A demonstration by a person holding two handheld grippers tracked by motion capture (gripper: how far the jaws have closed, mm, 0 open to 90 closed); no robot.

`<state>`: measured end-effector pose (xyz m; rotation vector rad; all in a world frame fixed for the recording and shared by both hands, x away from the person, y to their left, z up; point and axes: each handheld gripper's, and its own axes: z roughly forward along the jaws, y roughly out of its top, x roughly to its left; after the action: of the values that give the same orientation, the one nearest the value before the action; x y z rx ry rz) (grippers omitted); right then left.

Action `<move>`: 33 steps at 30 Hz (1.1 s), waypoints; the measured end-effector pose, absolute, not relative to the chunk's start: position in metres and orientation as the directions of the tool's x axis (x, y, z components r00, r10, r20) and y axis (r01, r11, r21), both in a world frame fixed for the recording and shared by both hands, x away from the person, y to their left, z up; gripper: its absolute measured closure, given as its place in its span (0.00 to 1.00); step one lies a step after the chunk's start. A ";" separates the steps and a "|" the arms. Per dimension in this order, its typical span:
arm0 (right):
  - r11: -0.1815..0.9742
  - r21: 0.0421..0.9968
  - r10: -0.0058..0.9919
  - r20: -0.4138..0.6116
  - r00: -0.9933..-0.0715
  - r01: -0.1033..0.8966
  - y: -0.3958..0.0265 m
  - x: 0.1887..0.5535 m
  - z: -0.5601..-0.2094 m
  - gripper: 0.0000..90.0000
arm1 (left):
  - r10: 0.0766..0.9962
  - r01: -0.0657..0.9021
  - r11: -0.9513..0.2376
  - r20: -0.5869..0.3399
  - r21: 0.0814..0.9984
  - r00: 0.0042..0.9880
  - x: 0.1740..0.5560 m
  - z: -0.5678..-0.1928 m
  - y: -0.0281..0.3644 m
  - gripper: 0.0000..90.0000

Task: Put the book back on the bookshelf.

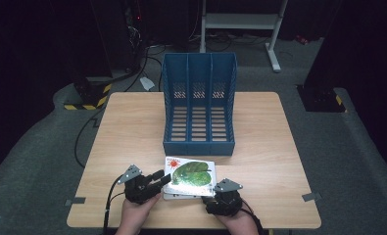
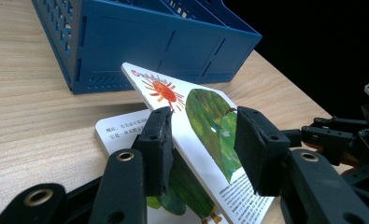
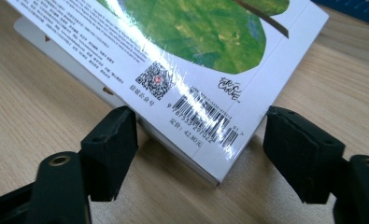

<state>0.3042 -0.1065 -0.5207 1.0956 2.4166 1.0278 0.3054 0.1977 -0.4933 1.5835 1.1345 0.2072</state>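
Book (image 1: 190, 176) lies at the table's (image 1: 132, 127) near edge, before the blue file rack (image 1: 199, 105), its cover lifted between the left gripper's (image 2: 203, 147) narrowing jaws, apparently ungripped; right gripper (image 3: 198, 158) gapes around its corner; filing remains undone

We list: file rack (image 1: 199, 105) at worktop (image 1: 127, 127) centre; book (image 1: 190, 177) before it, between our hand-held grippers.

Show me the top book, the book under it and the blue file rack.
top book (image 2: 210, 121): left gripper view, on its green cover picture.
book under it (image 2: 114, 130): left gripper view, on its white corner with print.
blue file rack (image 1: 199, 147): high view, on its front wall.
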 end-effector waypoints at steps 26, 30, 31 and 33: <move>0.433 0.714 0.751 0.052 -0.658 0.550 -0.110 0.305 -0.522 0.33 | 0.700 0.659 0.006 -0.474 0.752 0.535 0.336 -0.510 0.184 0.62; 0.440 0.713 0.747 0.047 -0.663 0.546 -0.111 0.305 -0.522 0.33 | 0.699 0.658 -0.008 -0.467 0.753 0.542 0.337 -0.511 0.185 0.63; 0.441 0.713 0.746 0.046 -0.665 0.545 -0.111 0.304 -0.522 0.34 | 0.699 0.657 -0.013 -0.463 0.754 0.545 0.337 -0.511 0.185 0.63; 0.441 0.710 0.747 0.049 -0.663 0.549 -0.111 0.303 -0.521 0.35 | 0.699 0.653 -0.025 -0.454 0.757 0.553 0.336 -0.512 0.185 0.62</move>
<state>0.3030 -0.1113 -0.5213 1.1197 2.4237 1.0434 0.3363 0.1855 -0.5117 1.7194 1.1355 0.0533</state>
